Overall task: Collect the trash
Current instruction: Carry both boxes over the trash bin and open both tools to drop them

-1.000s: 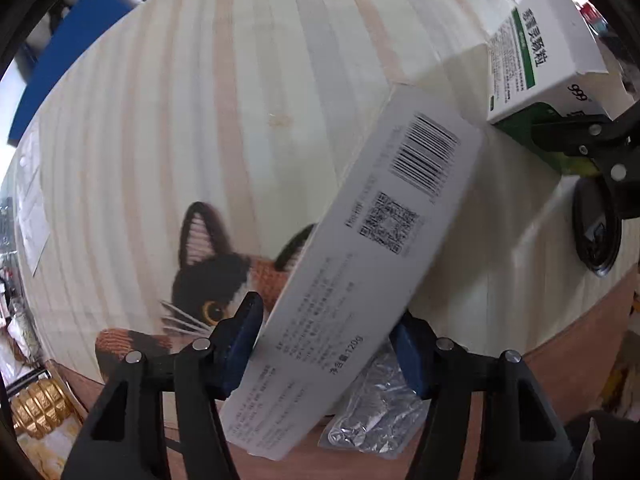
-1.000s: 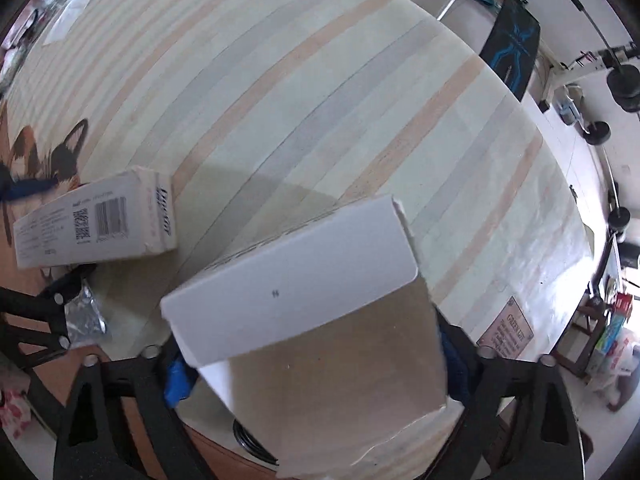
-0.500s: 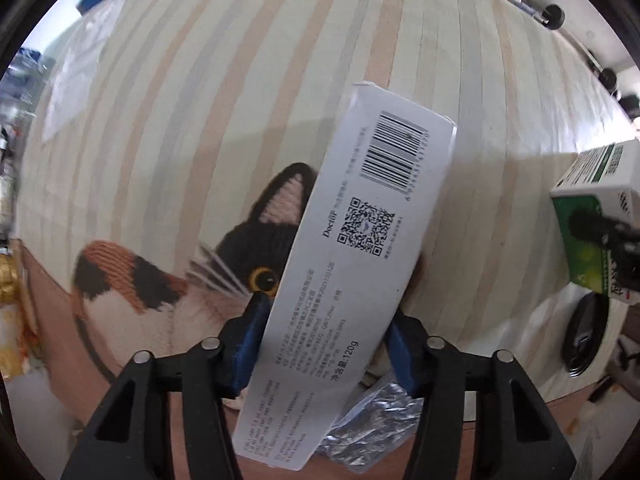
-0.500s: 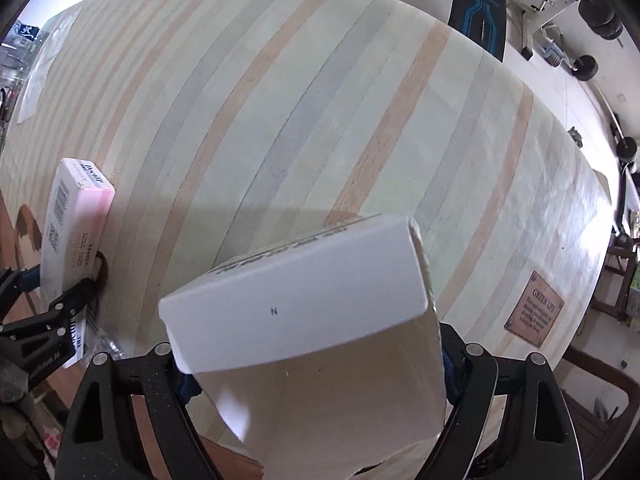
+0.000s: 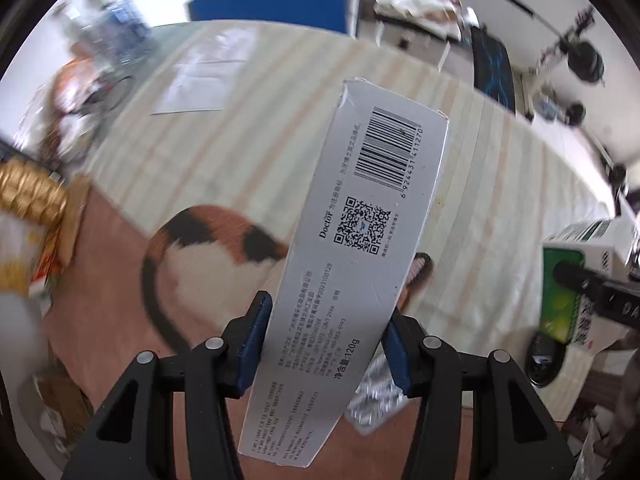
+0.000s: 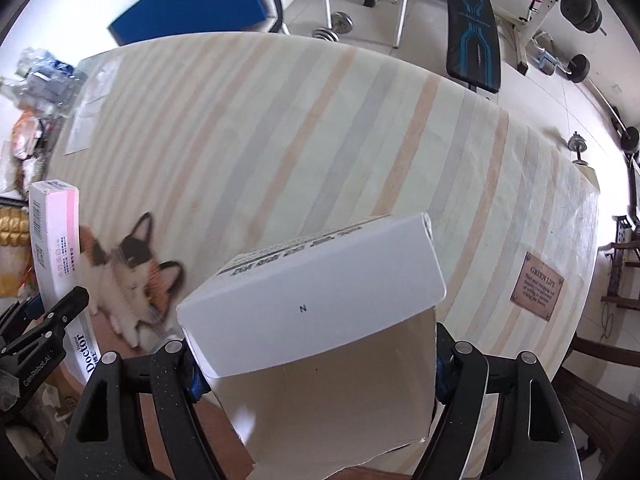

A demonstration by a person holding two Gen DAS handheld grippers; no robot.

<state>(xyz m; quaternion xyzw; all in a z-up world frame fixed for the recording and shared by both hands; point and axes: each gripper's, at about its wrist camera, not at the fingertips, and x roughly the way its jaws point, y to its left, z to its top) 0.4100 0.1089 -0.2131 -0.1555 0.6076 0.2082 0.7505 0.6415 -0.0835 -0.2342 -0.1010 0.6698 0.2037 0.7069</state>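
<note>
striped tablecloth (image 6: 320, 128) lies bare ahead; left tongs (image 5: 324, 344) grasp toothpaste box (image 5: 360, 248), right tongs (image 6: 316, 364) grasp carton (image 6: 320, 320).

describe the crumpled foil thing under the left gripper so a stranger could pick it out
Start at the striped tablecloth with the calico cat print, then go to its near edge, under the left gripper. Beneath the long grey toothpaste box held there lies a crinkled silver foil wrapper, the only shiny, flattened item among printed cartons.

A striped tablecloth (image 6: 320, 128) with a cat print (image 6: 132, 280) is seen centrally; a weight bench (image 6: 474, 32) and blue panel (image 6: 192, 4) are noted along the top.
</note>
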